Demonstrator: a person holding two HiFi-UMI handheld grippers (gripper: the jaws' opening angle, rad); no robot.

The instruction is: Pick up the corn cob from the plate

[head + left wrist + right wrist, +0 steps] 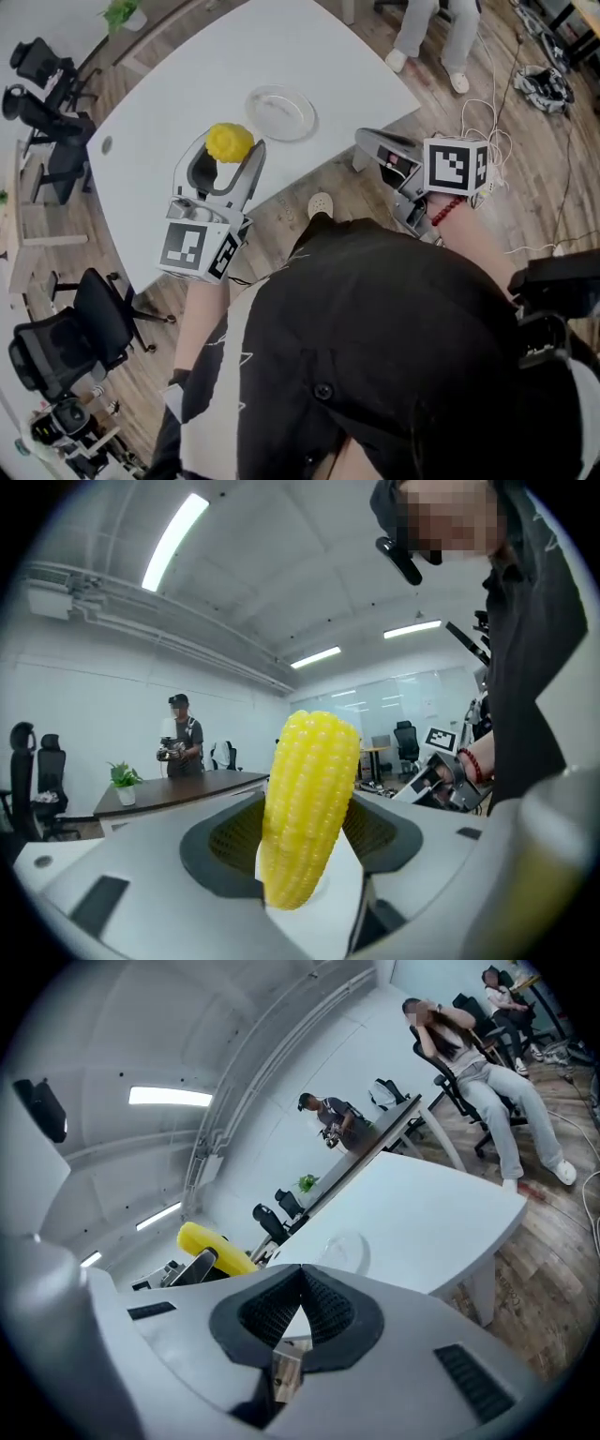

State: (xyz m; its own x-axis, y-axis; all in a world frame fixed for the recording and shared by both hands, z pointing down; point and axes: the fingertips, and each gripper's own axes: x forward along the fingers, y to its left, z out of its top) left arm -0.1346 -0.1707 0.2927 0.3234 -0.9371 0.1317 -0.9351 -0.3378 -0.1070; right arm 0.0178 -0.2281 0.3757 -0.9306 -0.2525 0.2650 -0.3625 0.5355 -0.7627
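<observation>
A yellow corn cob [229, 142] is clamped between the jaws of my left gripper [228, 155], lifted above the white table [187, 84]. In the left gripper view the corn cob [309, 808] stands nearly upright between the dark pads of the left gripper [305, 860], which is shut on it. The clear glass plate [302, 127] lies bare on the table to the right of the cob. My right gripper [364, 142] hovers off the table's near right edge, shut with nothing in it. The right gripper view shows its own jaws [300, 1312] meeting, with the cob [211, 1246] and plate [342, 1249] beyond.
Black office chairs [42, 89] stand left of the table and another [80, 328] near my left side. A seated person's legs [431, 37] are past the table's far corner. Cables [539, 84] lie on the wood floor at right. A standing person [180, 738] is behind a brown desk.
</observation>
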